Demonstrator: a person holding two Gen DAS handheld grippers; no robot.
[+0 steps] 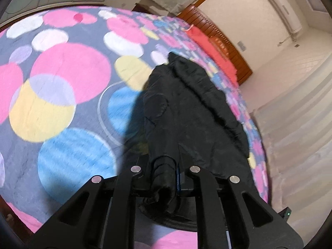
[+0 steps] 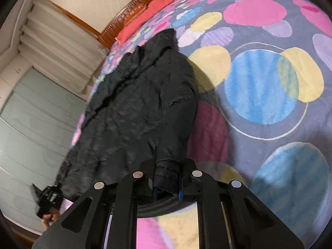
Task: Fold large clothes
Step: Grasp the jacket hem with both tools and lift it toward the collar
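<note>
Both grippers, left (image 1: 165, 172) and right (image 2: 167, 179), have fingers clamped on the black coat's (image 2: 132, 108) edge above the bed (image 2: 259, 83).

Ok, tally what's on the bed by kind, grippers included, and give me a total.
Black jacket: 1
Red cloth at the headboard end: 1
Grippers clamped on the jacket: 2, the left gripper and the right gripper
Total: 4

Black jacket (image 2: 134, 103) on bed's circle-patterned blanket (image 1: 62, 87).
</note>
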